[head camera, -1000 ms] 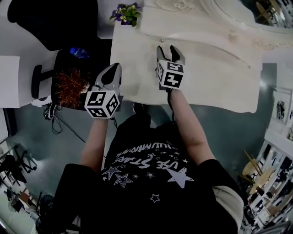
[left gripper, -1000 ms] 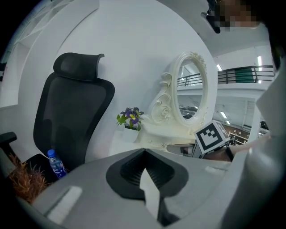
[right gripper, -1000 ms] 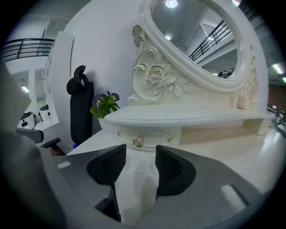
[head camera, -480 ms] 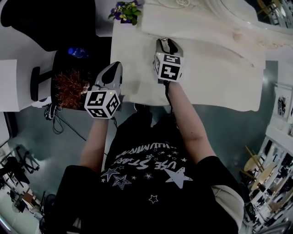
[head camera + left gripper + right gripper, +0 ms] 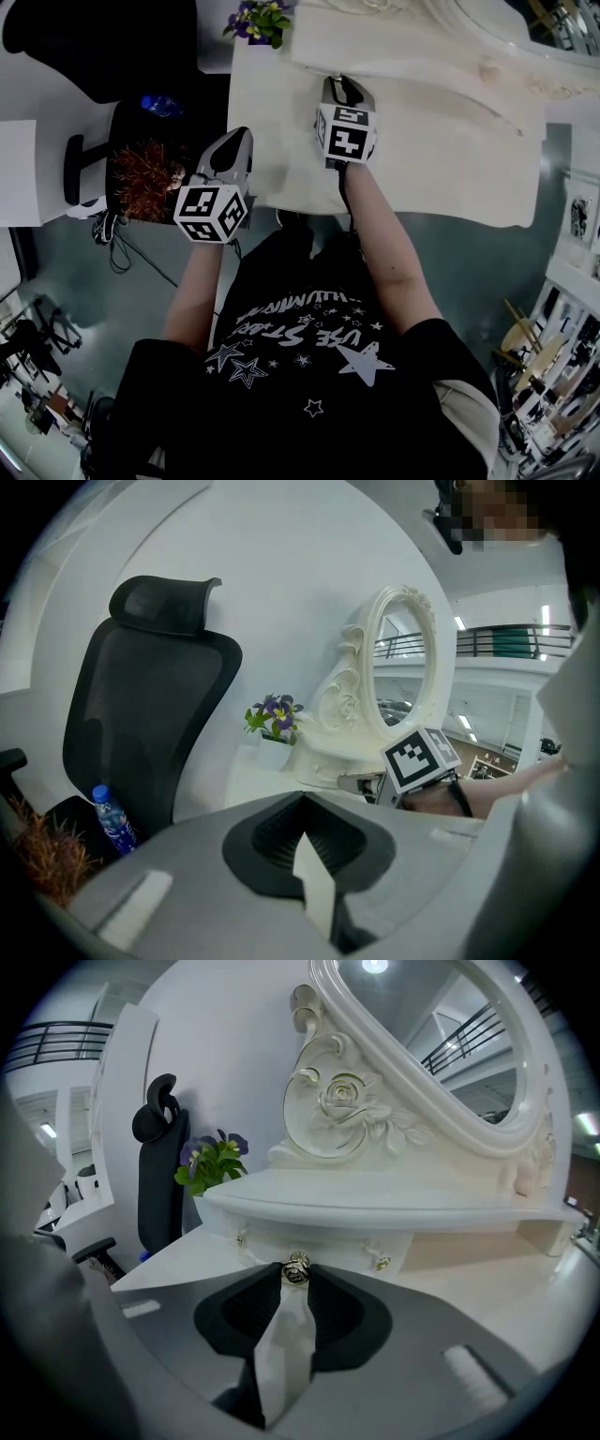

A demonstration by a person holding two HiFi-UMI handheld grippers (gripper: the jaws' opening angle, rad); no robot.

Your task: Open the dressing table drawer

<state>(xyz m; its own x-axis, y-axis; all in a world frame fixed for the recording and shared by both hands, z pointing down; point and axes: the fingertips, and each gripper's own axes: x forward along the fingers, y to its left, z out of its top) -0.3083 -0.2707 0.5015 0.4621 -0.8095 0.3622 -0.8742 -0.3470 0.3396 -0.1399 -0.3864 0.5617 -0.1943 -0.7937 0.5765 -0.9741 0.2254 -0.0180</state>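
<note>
The white dressing table (image 5: 441, 164) carries a low drawer unit (image 5: 328, 1239) under its shelf. A small gold drawer knob (image 5: 297, 1268) sits on the drawer front. My right gripper (image 5: 297, 1277) is shut on that knob, its tips pinching it from both sides; in the head view the right gripper (image 5: 339, 86) reaches up to the unit's front. My left gripper (image 5: 233, 148) hangs over the table's left edge, away from the drawer. In its own view the left gripper (image 5: 302, 810) is shut with nothing between its jaws.
An oval mirror (image 5: 441, 1035) in a carved frame rises behind the shelf. A pot of purple flowers (image 5: 260, 22) stands at the table's back left corner. A black office chair (image 5: 141, 705), a water bottle (image 5: 112, 819) and a reddish dried plant (image 5: 145, 176) are left of the table.
My right gripper moved forward to the drawer front and its jaws went from open to shut on the knob. The left gripper stayed in place.
</note>
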